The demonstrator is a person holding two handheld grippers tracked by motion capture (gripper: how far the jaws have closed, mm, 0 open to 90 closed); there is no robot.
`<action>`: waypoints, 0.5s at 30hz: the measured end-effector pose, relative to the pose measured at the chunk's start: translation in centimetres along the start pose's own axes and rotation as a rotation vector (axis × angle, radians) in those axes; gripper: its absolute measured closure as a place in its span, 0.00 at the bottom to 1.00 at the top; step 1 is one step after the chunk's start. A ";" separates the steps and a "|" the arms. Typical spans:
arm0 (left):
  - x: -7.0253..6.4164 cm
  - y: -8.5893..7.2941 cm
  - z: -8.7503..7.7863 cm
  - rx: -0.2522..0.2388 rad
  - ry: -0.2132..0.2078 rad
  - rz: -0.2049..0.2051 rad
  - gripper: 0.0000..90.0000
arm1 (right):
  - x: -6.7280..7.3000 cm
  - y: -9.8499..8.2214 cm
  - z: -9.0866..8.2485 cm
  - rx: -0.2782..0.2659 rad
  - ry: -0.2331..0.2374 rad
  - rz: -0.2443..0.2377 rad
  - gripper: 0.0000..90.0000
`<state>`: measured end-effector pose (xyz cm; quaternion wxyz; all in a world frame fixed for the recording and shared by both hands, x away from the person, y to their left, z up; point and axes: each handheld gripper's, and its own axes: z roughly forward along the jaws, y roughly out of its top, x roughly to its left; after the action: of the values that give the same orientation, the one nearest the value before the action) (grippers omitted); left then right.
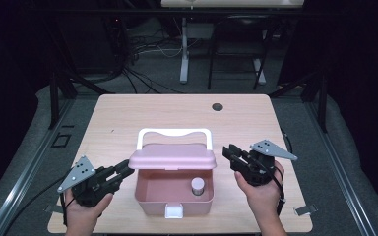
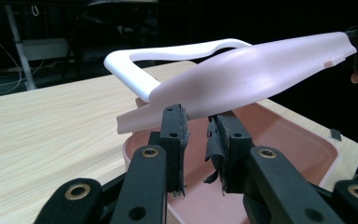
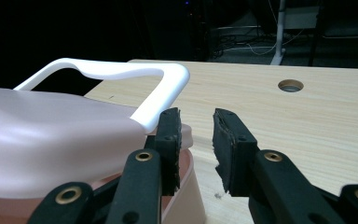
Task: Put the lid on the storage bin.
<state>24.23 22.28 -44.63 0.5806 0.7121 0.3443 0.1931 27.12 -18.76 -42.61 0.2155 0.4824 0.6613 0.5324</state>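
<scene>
Pink box (image 1: pixel 173 191) on table (image 1: pixel 128 113), lid (image 1: pixel 172 156) raised; left tongs (image 1: pixel 124 170) and right tongs (image 1: pixel 228 152) at lid ends, both released, gripping nothing.

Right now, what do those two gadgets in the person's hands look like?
Both the left gripper and the right gripper are black, two-jawed tools with brass-coloured rivets, worn dark pads and a grey three-cornered plate dotted with holes on top. A black cable trails from the right one.

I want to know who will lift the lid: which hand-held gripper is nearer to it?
Left. The left hand-held gripper is at the lid's left edge; the right hand-held gripper stands just off its right edge.
</scene>
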 end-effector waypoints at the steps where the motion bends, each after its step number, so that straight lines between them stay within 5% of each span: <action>1: -0.1 -0.1 0.0 0.001 0.000 0.001 0.84 | 0.0 0.0 0.0 -0.003 0.001 0.002 0.80; 15: -0.5 -1.6 -0.5 0.024 -0.009 -0.010 0.83 | -0.2 -0.4 -0.2 0.001 0.007 0.015 0.80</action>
<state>23.14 22.38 -46.03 0.5746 0.7182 0.3475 0.1826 26.90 -18.99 -42.98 0.2090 0.4857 0.6586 0.5353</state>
